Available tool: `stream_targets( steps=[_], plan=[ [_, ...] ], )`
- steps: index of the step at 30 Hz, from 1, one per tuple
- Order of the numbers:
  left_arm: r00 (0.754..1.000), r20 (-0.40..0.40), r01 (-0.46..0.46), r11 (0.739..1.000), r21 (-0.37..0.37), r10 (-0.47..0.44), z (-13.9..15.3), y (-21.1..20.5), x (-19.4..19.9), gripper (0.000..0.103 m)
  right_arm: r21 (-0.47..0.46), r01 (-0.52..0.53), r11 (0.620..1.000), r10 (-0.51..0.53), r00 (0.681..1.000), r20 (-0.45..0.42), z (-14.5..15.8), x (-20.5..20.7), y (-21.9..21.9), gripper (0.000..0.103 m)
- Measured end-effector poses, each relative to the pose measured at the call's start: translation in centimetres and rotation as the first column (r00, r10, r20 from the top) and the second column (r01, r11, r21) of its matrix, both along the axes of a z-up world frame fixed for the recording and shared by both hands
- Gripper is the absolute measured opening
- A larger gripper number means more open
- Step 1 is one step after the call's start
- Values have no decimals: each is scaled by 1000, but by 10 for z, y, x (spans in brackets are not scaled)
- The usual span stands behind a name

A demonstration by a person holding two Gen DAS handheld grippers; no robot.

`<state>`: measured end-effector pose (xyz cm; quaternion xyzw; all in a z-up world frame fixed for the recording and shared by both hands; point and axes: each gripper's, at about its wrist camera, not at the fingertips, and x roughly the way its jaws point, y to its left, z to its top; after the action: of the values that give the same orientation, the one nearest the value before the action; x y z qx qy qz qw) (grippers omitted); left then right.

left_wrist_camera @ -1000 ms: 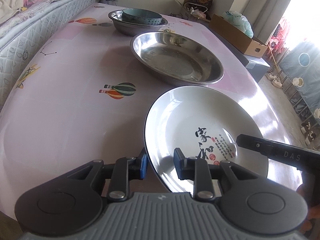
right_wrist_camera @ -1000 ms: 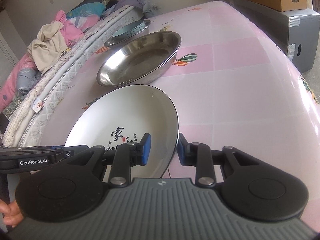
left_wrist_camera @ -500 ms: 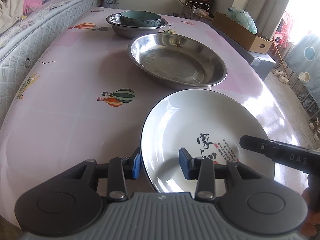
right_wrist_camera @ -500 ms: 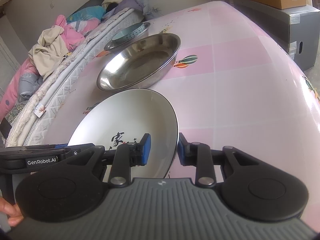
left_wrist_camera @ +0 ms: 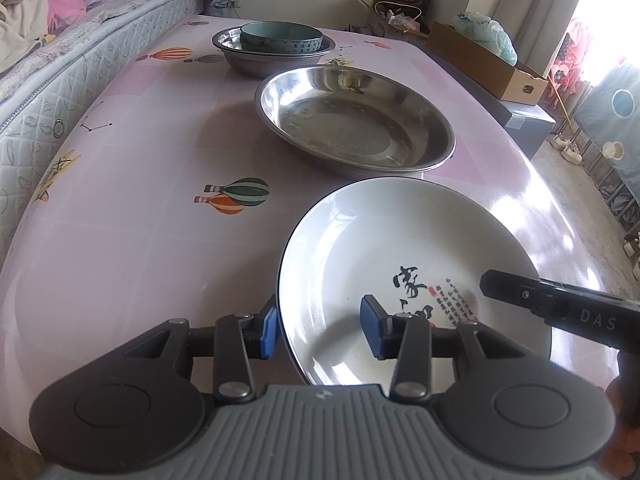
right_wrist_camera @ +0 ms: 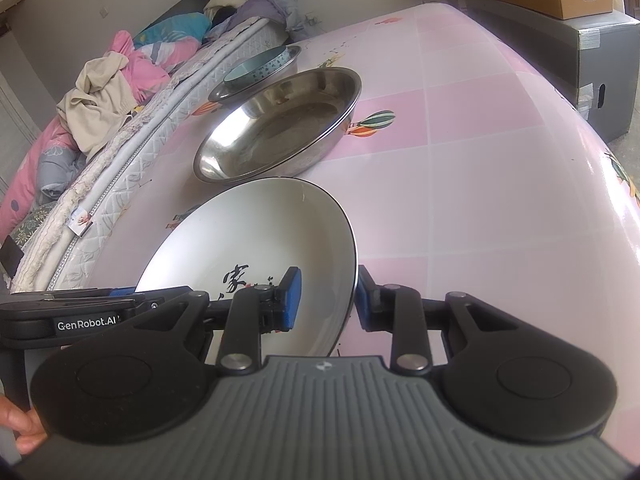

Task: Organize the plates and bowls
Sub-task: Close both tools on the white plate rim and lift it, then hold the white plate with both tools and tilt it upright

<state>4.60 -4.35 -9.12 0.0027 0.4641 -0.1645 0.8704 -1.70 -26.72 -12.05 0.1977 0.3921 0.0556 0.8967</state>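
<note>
White plate (left_wrist_camera: 384, 248) near table's (left_wrist_camera: 132, 240) front edge, face up, tilted. Left gripper (left_wrist_camera: 318, 330) opening, pads clear of the plate's left rim; right gripper (right_wrist_camera: 324, 298) clamps its right rim. Behind: empty steel basin (left_wrist_camera: 356, 120); far steel bowl (left_wrist_camera: 256, 64) holds 1 teal bowl (left_wrist_camera: 280, 36).

Your left gripper (left_wrist_camera: 318, 328) jaws are opening astride the white plate's (left_wrist_camera: 400, 248) rim; steel basin (left_wrist_camera: 354, 118) at twelve o'clock.
</note>
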Motion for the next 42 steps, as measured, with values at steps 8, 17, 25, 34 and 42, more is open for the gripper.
stream_targets(
  steps=[8, 17, 25, 34, 42],
  plan=[
    [1000, 1, -3, 1000, 11, 3, 1, -2, 0, 44, 2, 0, 1000, 0, 1000, 1, 0, 0, 0, 28],
    [1000, -14, -2, 999, -33, 2, 1, 3, -5, 48, 23, -5, 1000, 5, 1000, 14, 0, -3, -4, 28],
    [1000, -25, -1, 996, -84, -1, 0, 8, -6, 48, 57, -3, 998, 2, 1000, 22, -3, -4, -8, 28],
    [1000, -20, -7, 997, -82, 6, -1, 7, -6, 49, 90, 6, 996, -7, 1000, 18, -5, -4, -12, 28],
    [1000, -19, -7, 996, -93, 5, -1, 9, -5, 49, 106, 18, 994, -20, 1000, 13, -6, -4, -13, 28]
  ],
)
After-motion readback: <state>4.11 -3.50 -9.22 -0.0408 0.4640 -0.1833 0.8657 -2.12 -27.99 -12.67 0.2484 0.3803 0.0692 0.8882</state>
